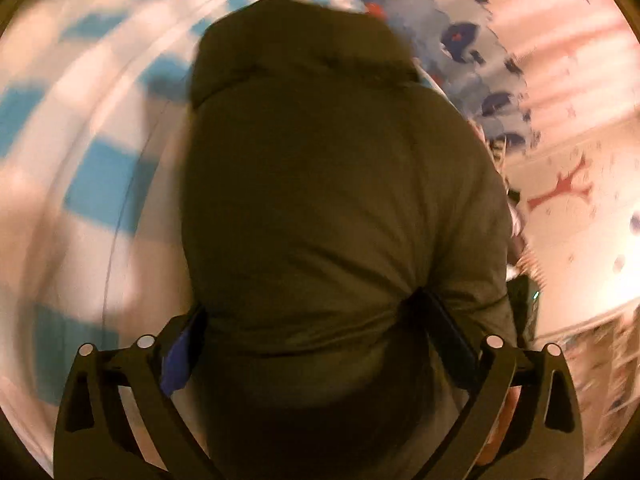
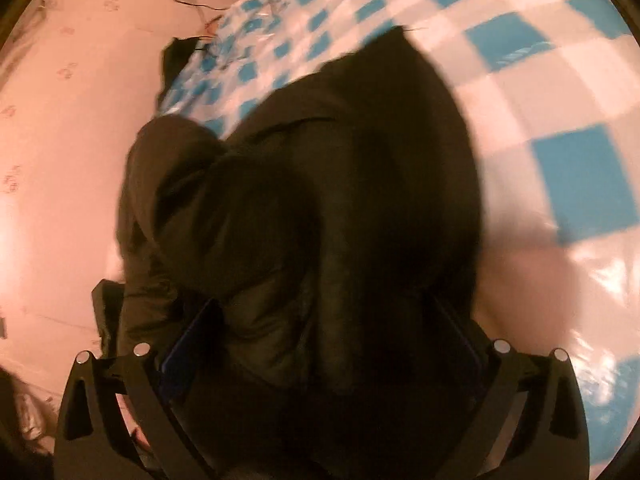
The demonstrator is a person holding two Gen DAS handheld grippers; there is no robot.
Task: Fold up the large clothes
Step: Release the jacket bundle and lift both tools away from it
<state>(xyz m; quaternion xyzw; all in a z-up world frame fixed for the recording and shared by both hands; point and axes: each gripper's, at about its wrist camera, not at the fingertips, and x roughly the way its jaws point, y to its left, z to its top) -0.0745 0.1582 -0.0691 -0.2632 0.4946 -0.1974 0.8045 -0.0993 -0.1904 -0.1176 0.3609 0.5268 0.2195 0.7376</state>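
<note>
Nearest to me, my left hand-held gripper (image 1: 316, 340) is clenched on a thick bunch of the dark olive padded jacket (image 1: 328, 200), its two black fingers (image 1: 448, 328) pressed into the fabric from either side, with a blue pad showing on the left finger. The jacket swells up from that grasp and fills the middle of the left wrist view, ending in a rounded collar or hood at the top.

My right hand-held gripper (image 2: 320, 340) likewise grasps the jacket (image 2: 360, 180), and here the cloth looks almost black. A sleeve-like fold bulges out to the left of the main mass, just above the left finger.

Beyond the jacket lies a glossy blue-and-white checked sheet (image 2: 560, 128), which the garment partly covers. In the left wrist view the same checked sheet (image 1: 100, 176) sits to the left, heavily smeared by motion blur. Further off on the right is a bluish patterned cloth (image 1: 460, 48), perhaps bedding, and past it a pale pink surface (image 1: 576, 208) with small red marks. In the right wrist view a pink surface (image 2: 60, 140) spreads to the left.
</note>
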